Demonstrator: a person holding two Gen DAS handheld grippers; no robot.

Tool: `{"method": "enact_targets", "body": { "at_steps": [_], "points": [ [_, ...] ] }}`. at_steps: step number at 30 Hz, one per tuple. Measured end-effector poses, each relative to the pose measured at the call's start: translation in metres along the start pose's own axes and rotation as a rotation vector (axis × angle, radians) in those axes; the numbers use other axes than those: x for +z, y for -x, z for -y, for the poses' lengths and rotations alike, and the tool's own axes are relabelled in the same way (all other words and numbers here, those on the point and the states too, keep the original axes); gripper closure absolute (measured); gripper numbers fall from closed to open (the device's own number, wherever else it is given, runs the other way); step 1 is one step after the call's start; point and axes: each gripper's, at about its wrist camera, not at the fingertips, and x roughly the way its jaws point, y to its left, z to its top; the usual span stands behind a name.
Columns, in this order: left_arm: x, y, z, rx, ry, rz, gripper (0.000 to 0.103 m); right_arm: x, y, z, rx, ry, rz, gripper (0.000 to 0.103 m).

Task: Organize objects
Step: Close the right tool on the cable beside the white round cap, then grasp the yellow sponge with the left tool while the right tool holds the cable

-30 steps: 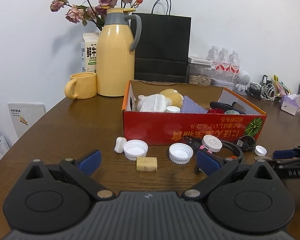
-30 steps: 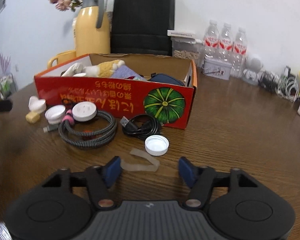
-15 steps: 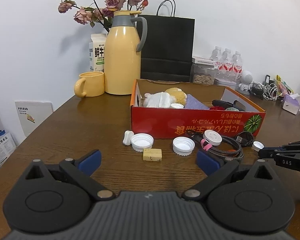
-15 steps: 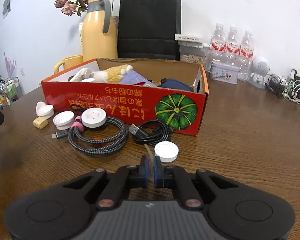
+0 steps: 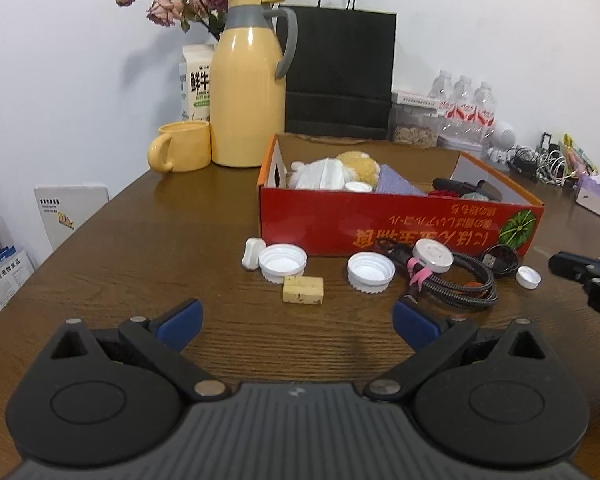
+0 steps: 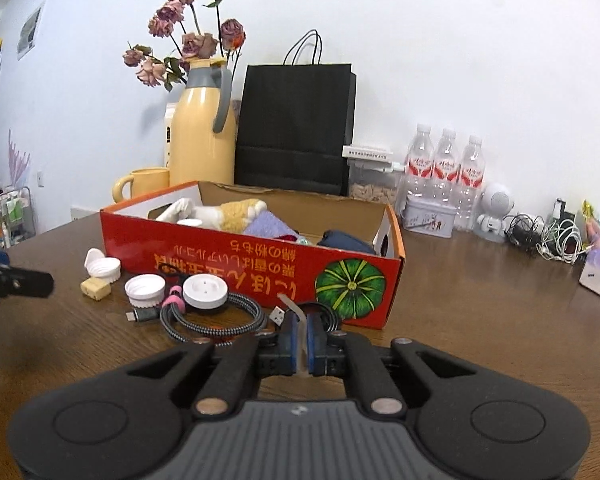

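Note:
My right gripper (image 6: 300, 332) is shut on a translucent plastic strip (image 6: 291, 307), whose top end curls up above the pads, just in front of the red cardboard box (image 6: 240, 258). The same gripper shows at the right edge of the left wrist view (image 5: 580, 270). My left gripper (image 5: 298, 316) stands open above the table, with nothing between its fingers. Ahead of it lie a yellow block (image 5: 303, 290), two white caps (image 5: 283, 262) (image 5: 371, 273), a small white cap (image 5: 529, 277), and a braided cable (image 5: 456, 286) with a white puck (image 5: 434, 255).
The red box (image 5: 400, 228) holds a plush toy, cloths and dark items. Behind it stand a yellow jug (image 5: 248, 96), a yellow mug (image 5: 182, 146), a black paper bag (image 5: 340, 76) and water bottles (image 5: 464, 112). A black USB cable (image 5: 500, 258) lies by the box corner.
My right gripper went from open to shut on the translucent strip and lifted it off the table. The left gripper stayed open and drew back slightly from the box.

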Motion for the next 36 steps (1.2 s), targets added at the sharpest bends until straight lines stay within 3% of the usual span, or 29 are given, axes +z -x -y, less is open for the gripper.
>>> {"method": "enact_targets", "body": {
  "at_steps": [6, 10, 15, 18, 20, 22, 36],
  "points": [
    [0.004, -0.023, 0.002, 0.033, -0.007, -0.034, 0.001, 0.001, 0.002, -0.003, -0.001, 0.009, 0.017, 0.099],
    [0.012, -0.041, 0.003, 0.050, -0.001, -0.047, 0.015, 0.000, 0.003, -0.003, -0.003, 0.010, 0.022, 0.099],
    [0.019, -0.060, 0.008, 0.047, -0.005, -0.070, 0.021, -0.001, 0.004, -0.004, -0.004, 0.009, 0.025, 0.099],
    [0.020, -0.071, 0.011, 0.040, -0.009, -0.091, 0.033, -0.001, 0.004, -0.004, -0.004, 0.009, 0.025, 0.099],
    [0.019, -0.076, 0.012, 0.031, -0.005, -0.111, 0.057, -0.001, 0.004, -0.004, -0.004, 0.008, 0.025, 0.099],
    [0.017, -0.076, 0.014, 0.036, -0.014, -0.106, 0.072, -0.001, 0.004, -0.003, -0.005, 0.006, 0.025, 0.099],
    [0.017, -0.044, 0.020, -0.026, -0.020, -0.029, 0.073, -0.002, 0.003, -0.003, -0.010, 0.006, 0.026, 0.099]
  ]
}}
